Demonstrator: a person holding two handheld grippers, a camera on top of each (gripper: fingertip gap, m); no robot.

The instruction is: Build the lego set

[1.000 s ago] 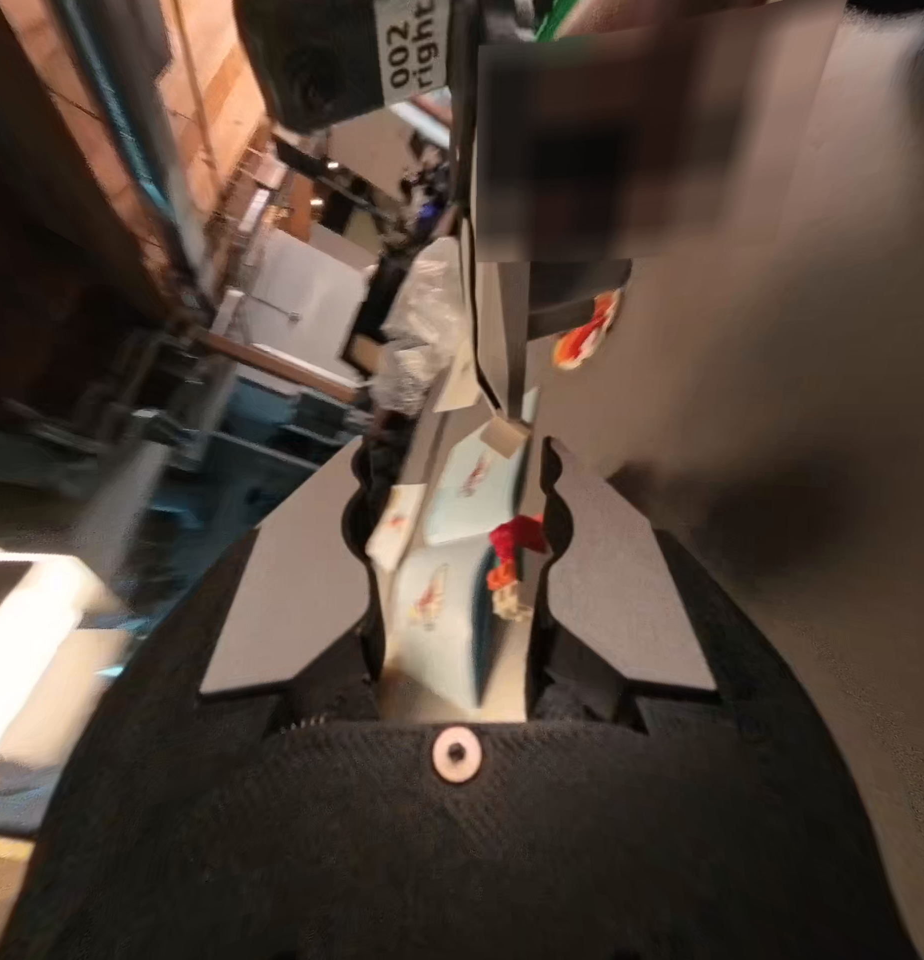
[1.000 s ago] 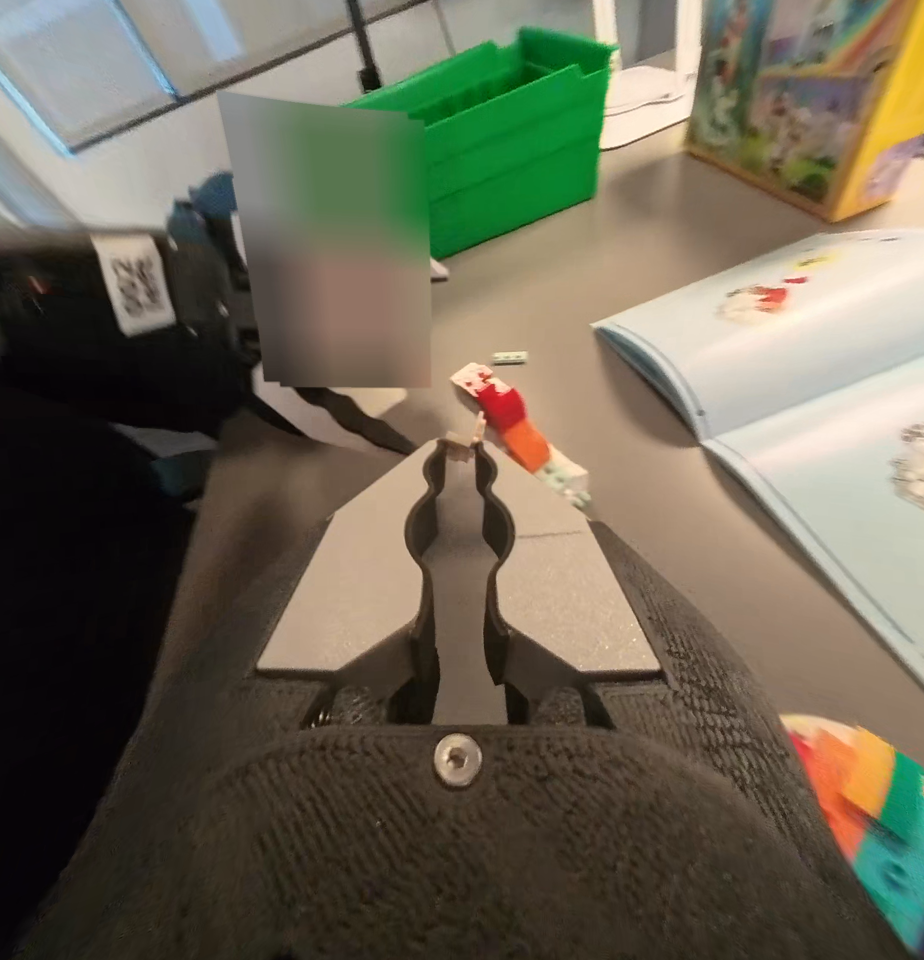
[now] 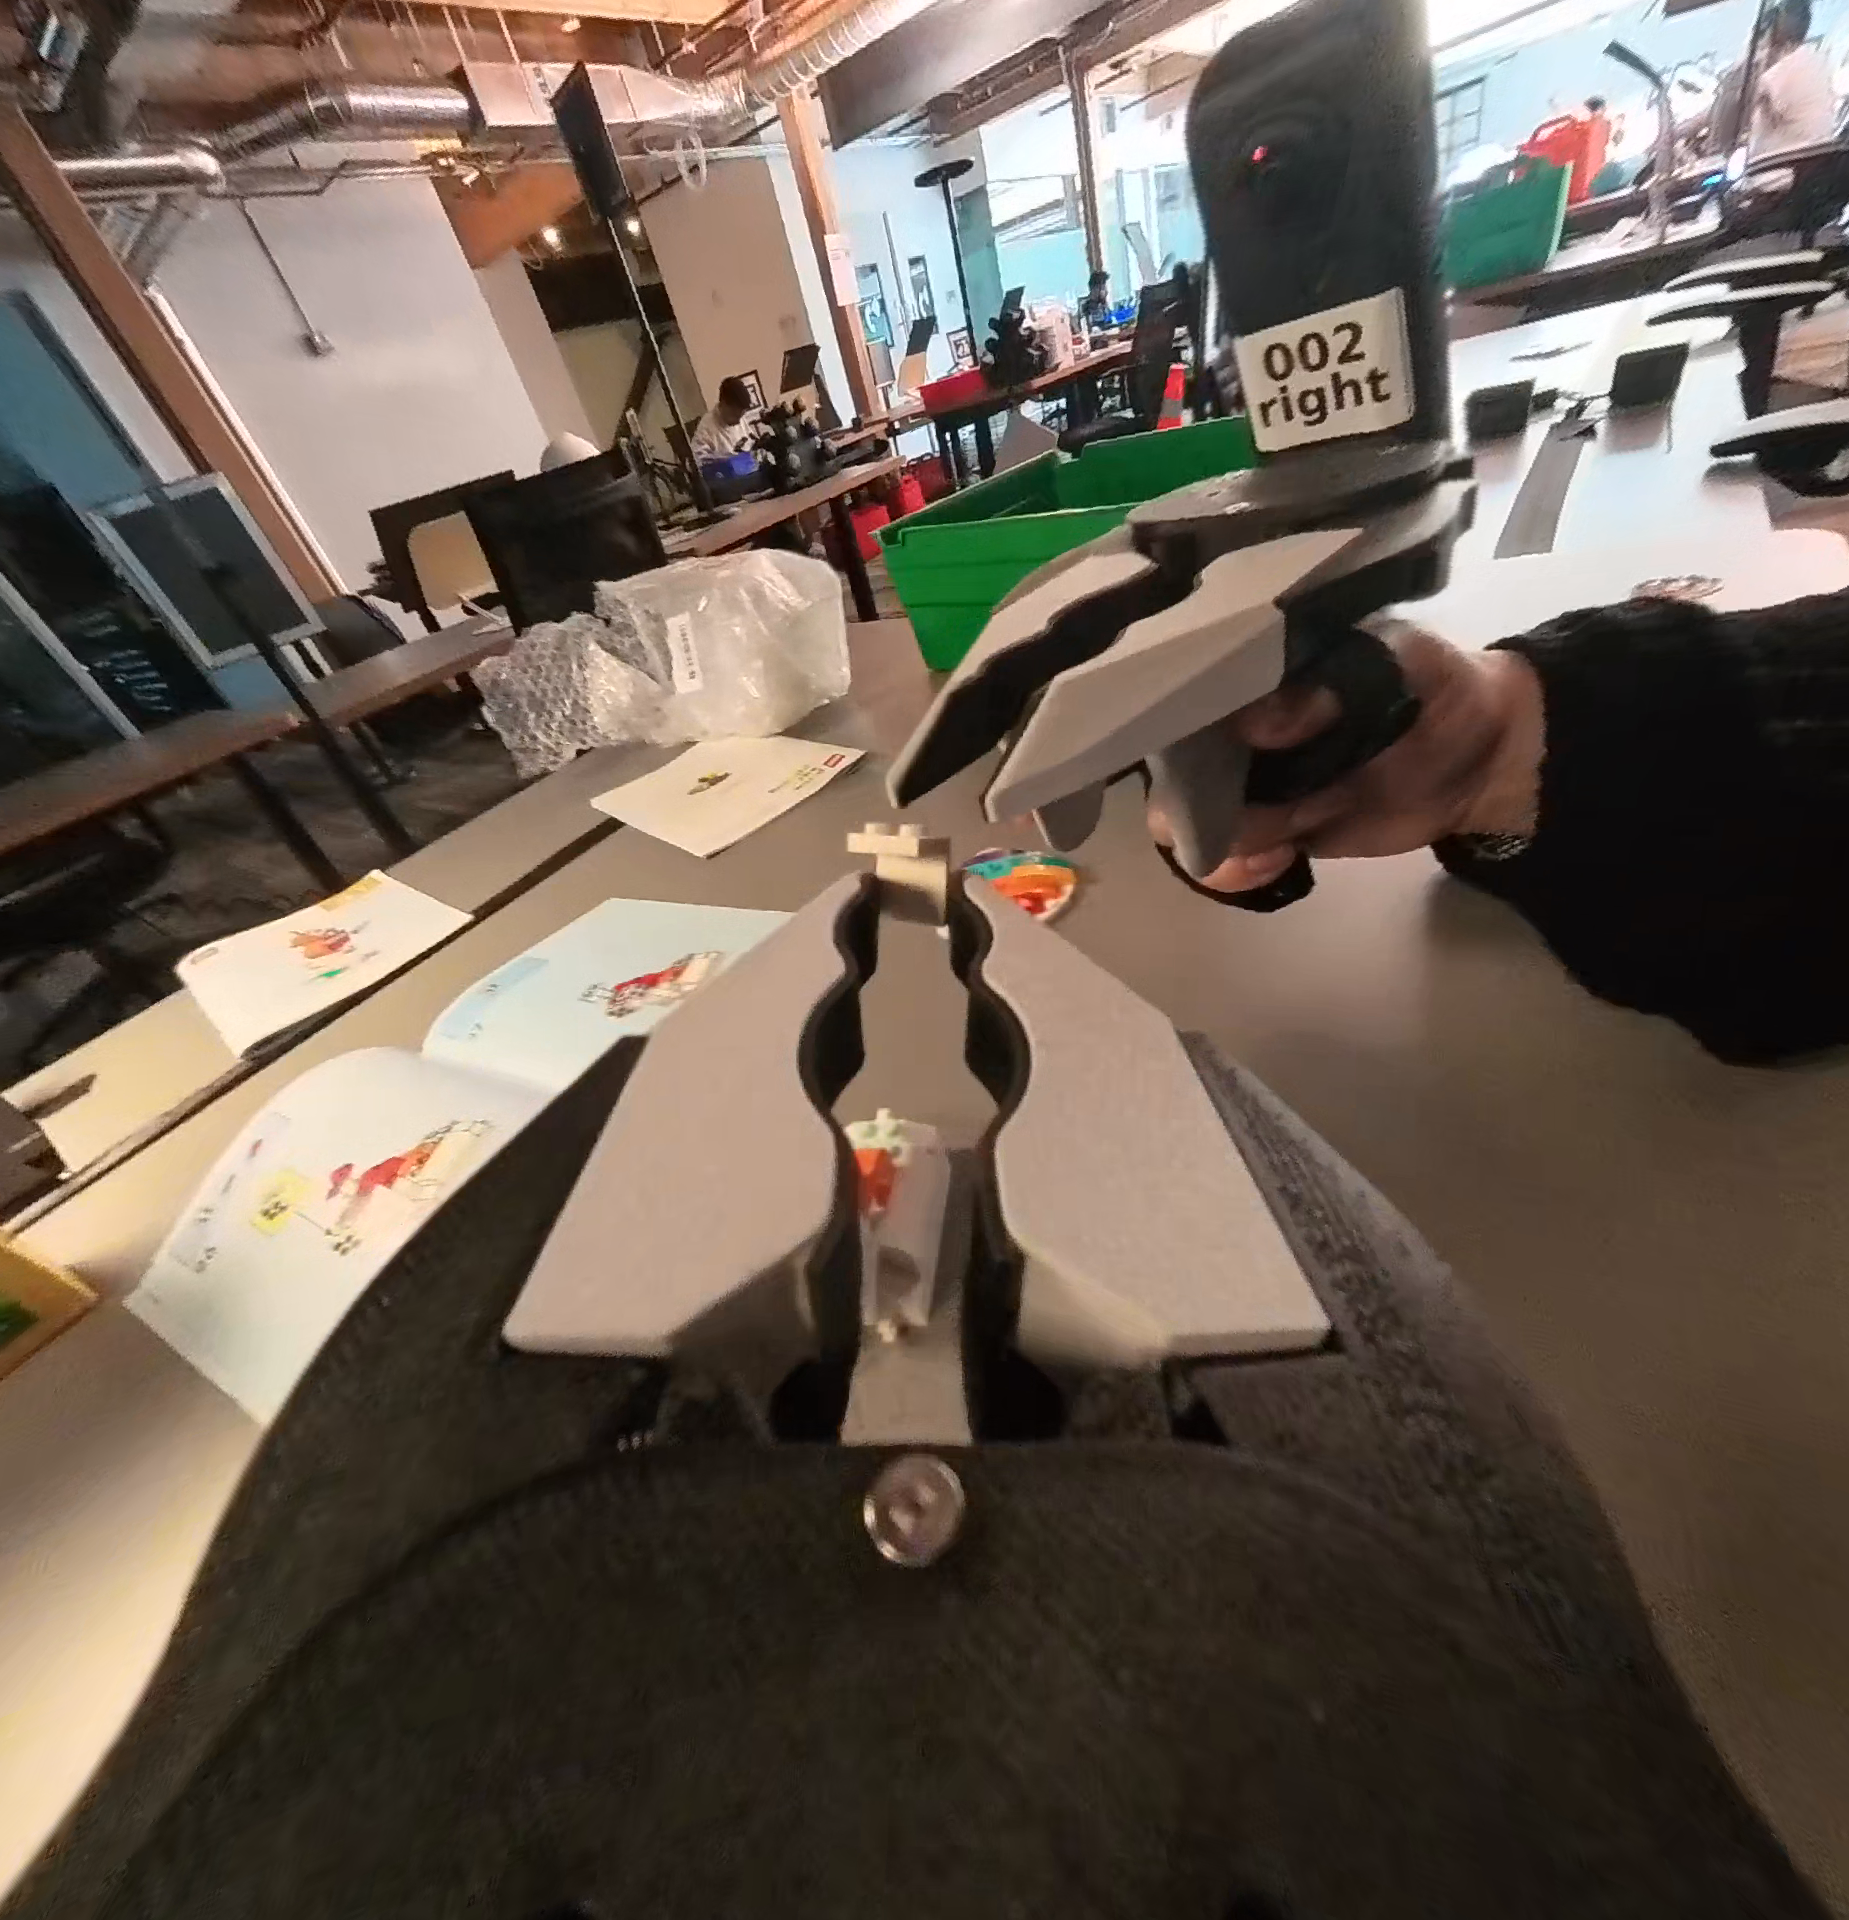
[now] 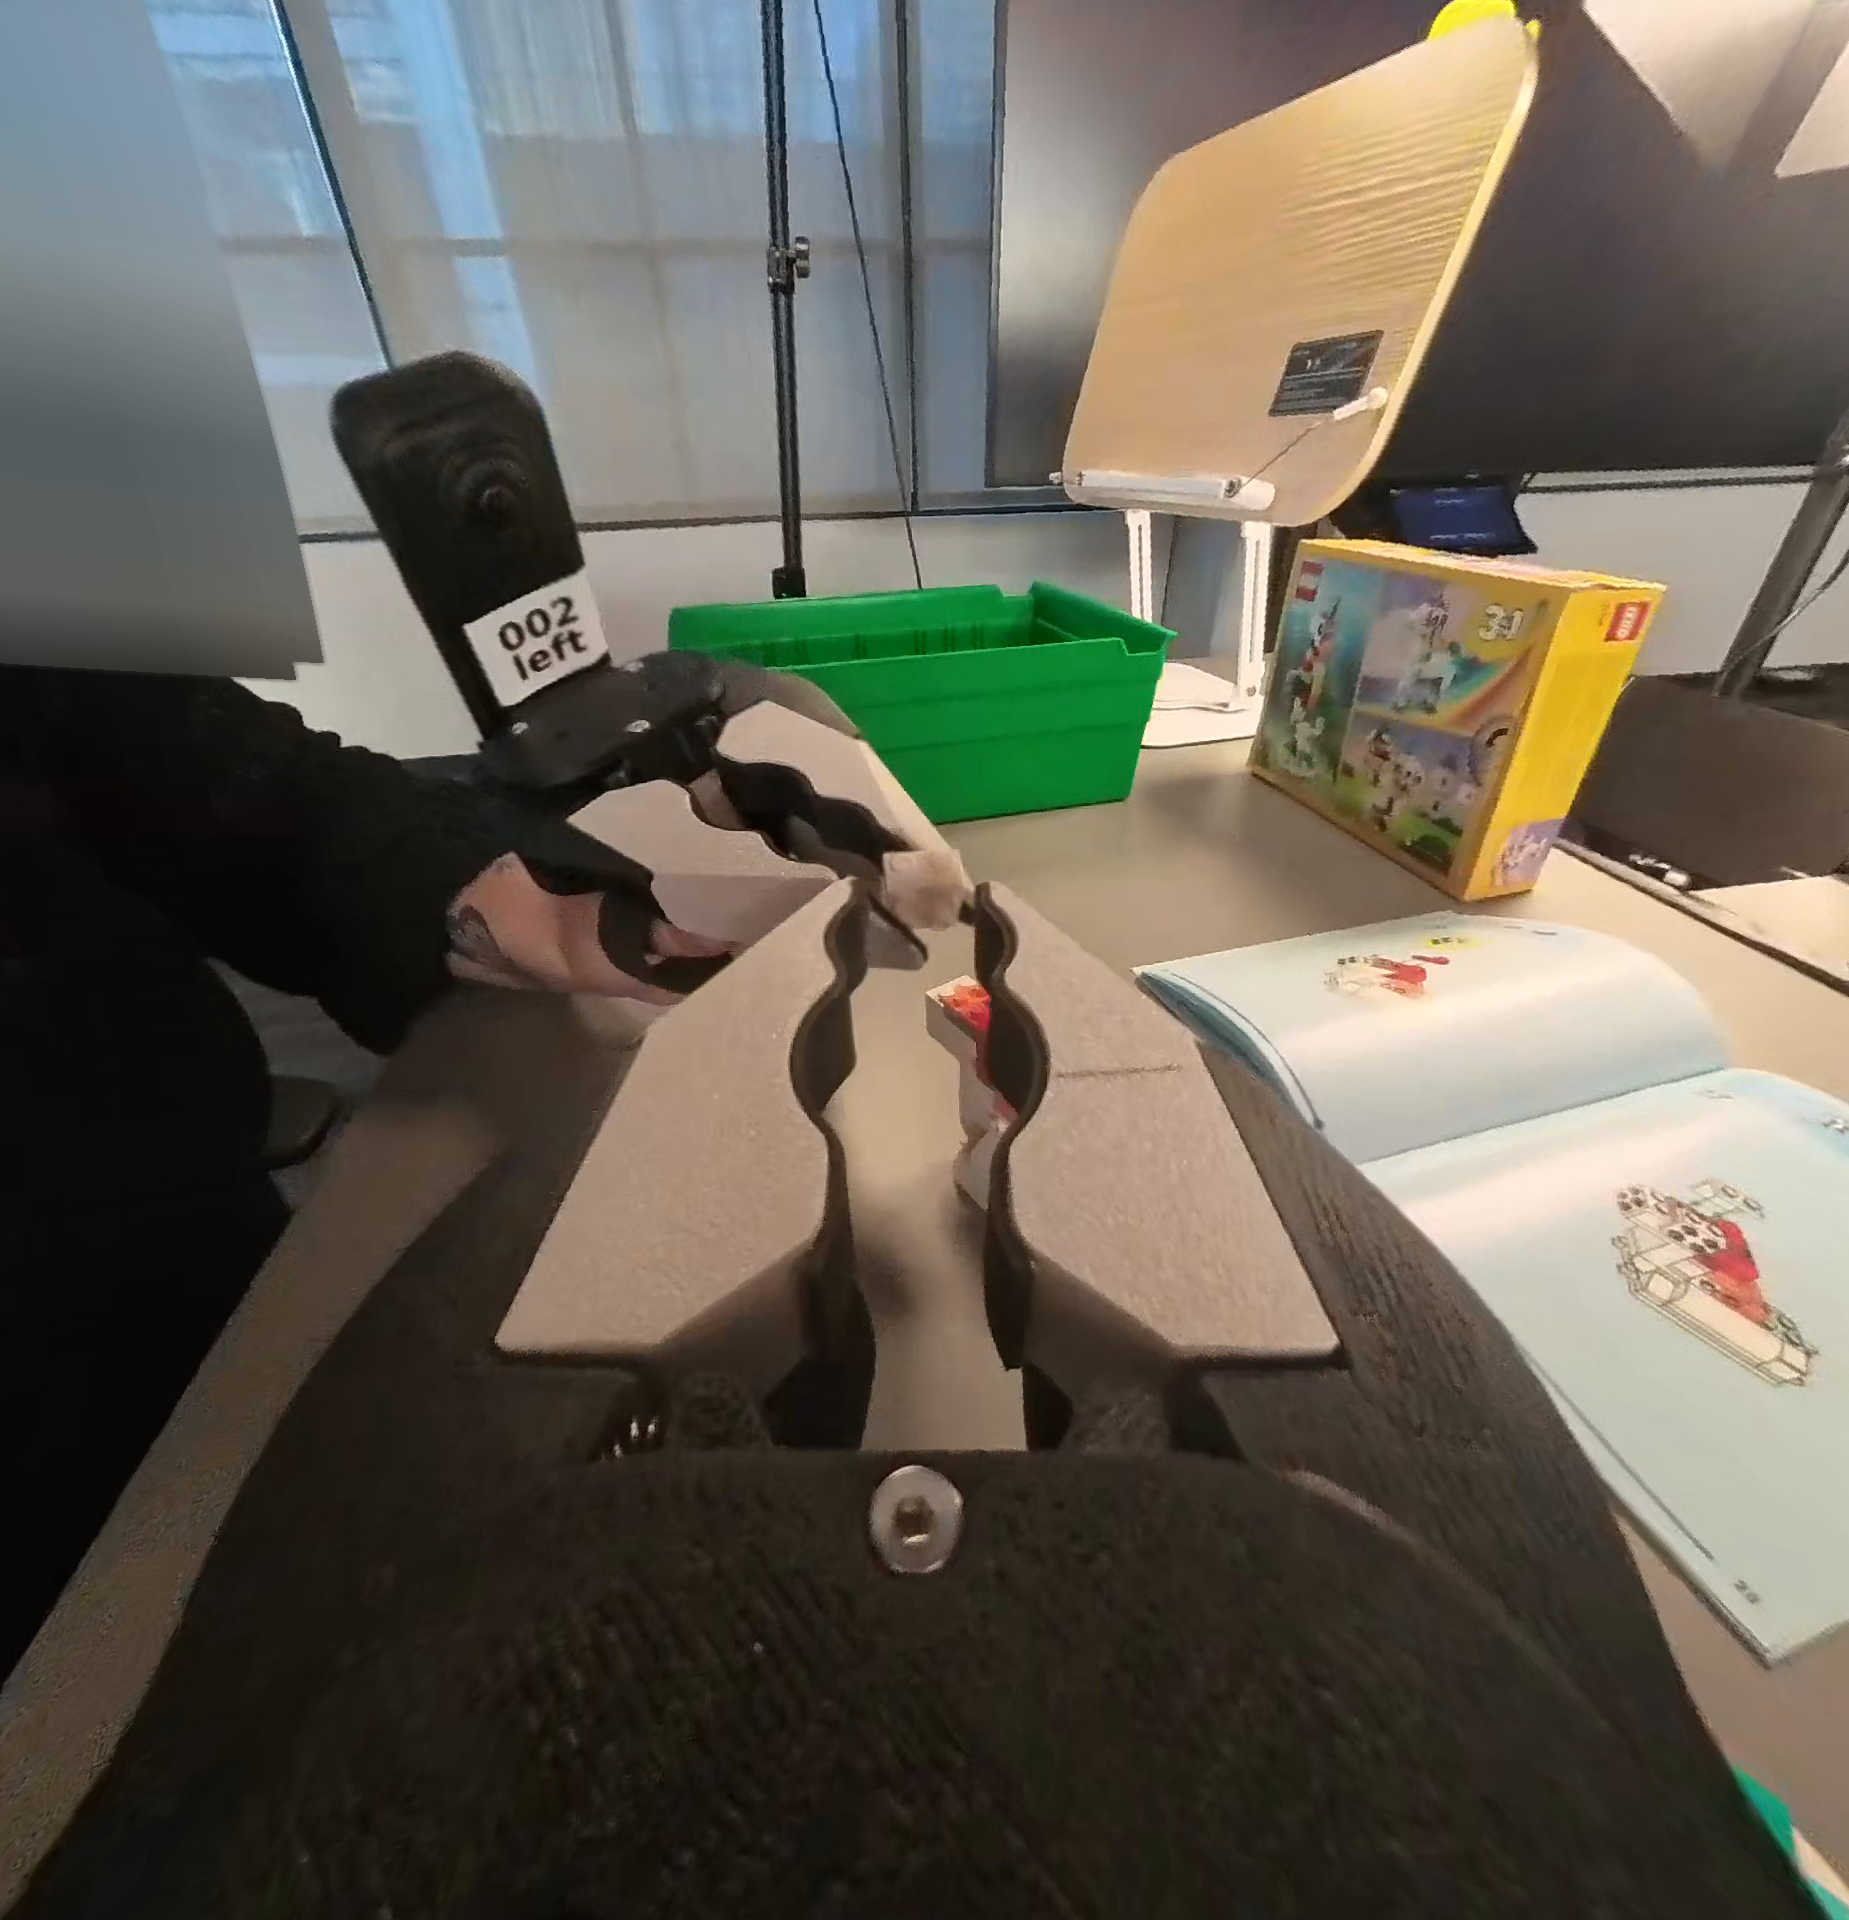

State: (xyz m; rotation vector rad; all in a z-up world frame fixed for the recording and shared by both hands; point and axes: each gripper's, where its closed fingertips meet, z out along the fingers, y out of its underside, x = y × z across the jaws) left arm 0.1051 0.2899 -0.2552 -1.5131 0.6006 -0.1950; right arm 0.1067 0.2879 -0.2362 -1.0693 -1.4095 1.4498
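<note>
L tongs [image 3: 912, 899] pinch a small tan lego piece [image 3: 899, 868] at the tips, held up off the bench [image 3: 1419, 1195]. R tongs [image 4: 915, 914] part open, nothing gripped, tips just beside that piece. Partly built red/orange/white lego model [image 4: 967, 1049] lies on bench under R tongs. Open instruction booklet [image 4: 1522, 1174] to right of R tongs, green bin [image 4: 961, 696] and lego box [image 4: 1439, 717] beyond.

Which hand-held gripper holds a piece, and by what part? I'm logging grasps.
The left hand-held gripper pinches a small pale brick at its fingertips, by the brick's lower body; its studded top sticks out. The right hand-held gripper is open and empty.
</note>
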